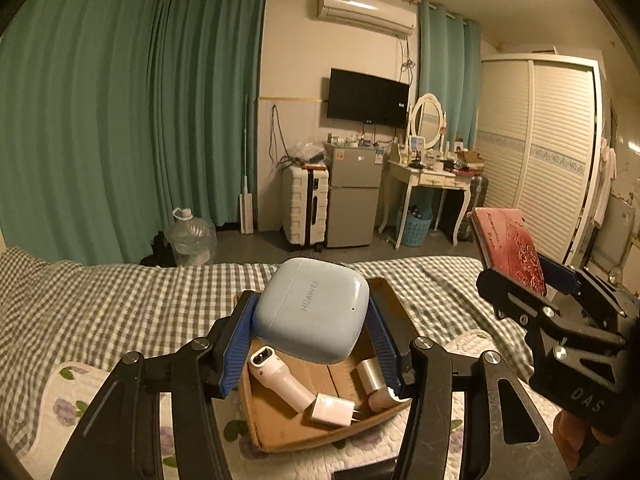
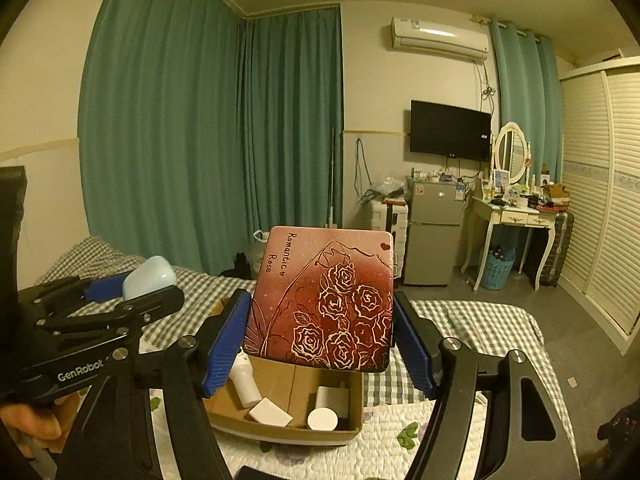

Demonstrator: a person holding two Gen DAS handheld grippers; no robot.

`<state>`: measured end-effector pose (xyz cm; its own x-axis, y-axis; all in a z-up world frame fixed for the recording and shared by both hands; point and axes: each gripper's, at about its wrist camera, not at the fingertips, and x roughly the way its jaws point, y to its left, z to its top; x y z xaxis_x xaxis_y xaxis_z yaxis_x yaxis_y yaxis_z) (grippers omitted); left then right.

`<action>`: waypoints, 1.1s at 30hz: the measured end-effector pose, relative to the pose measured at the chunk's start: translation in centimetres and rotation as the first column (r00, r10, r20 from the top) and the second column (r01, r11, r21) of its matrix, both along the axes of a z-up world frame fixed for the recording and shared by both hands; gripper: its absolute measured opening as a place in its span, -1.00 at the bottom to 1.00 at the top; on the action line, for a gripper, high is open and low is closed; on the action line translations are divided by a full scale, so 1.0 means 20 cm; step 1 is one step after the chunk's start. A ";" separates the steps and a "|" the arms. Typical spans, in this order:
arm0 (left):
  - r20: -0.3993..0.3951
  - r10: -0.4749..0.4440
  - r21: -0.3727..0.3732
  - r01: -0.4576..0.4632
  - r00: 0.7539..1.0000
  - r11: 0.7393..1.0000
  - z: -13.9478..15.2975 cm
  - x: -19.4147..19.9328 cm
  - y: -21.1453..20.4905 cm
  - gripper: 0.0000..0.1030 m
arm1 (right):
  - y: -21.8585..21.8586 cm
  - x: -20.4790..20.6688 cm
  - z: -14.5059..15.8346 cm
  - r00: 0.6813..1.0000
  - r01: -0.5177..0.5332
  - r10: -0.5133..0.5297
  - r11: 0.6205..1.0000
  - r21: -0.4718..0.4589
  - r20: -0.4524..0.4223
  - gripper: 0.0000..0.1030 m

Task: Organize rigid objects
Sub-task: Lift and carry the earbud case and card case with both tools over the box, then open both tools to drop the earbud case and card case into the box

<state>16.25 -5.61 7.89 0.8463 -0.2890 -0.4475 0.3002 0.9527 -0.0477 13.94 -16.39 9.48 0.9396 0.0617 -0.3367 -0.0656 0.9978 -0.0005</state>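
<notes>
My left gripper (image 1: 310, 316) is shut on a pale blue earbud case (image 1: 312, 310), held above an open cardboard box (image 1: 276, 424) on the bed. In the box lie a white tube-shaped device (image 1: 280, 380), a white charger plug (image 1: 332, 410) and a white cylinder (image 1: 372, 376). My right gripper (image 2: 322, 328) is shut on a flat red case with a rose drawing (image 2: 324, 300), held over the same cardboard box (image 2: 288, 436). In the left wrist view the right gripper (image 1: 516, 276) with its red case (image 1: 510, 248) hangs to the right of the box. The left gripper with the blue case (image 2: 148, 278) shows at the left of the right wrist view.
The box rests on a floral quilt (image 2: 380, 444) over a checked bedspread (image 1: 120, 300). Beyond the bed stand a water jug (image 1: 190, 236), a white suitcase (image 1: 304, 208), a small fridge (image 1: 352, 196), a dressing table (image 1: 428, 180) and a wardrobe (image 1: 536, 140). Green curtains (image 1: 120, 120) cover the left wall.
</notes>
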 end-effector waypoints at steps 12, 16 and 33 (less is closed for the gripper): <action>-0.134 -0.010 0.022 0.013 0.991 1.000 -0.29 0.36 -0.12 0.07 | -0.09 0.34 -0.29 0.992 -0.017 0.018 1.000 0.012 -0.125 0.35; -0.202 0.001 0.031 0.005 0.979 1.000 -0.40 0.46 -0.15 0.07 | -0.08 0.42 -0.40 0.980 -0.038 0.037 0.999 0.000 -0.195 0.35; -0.310 -0.012 0.006 0.014 0.951 1.000 -0.55 0.60 -0.11 0.12 | 0.04 0.72 -0.80 0.910 -0.130 0.100 0.990 -0.048 -0.402 0.35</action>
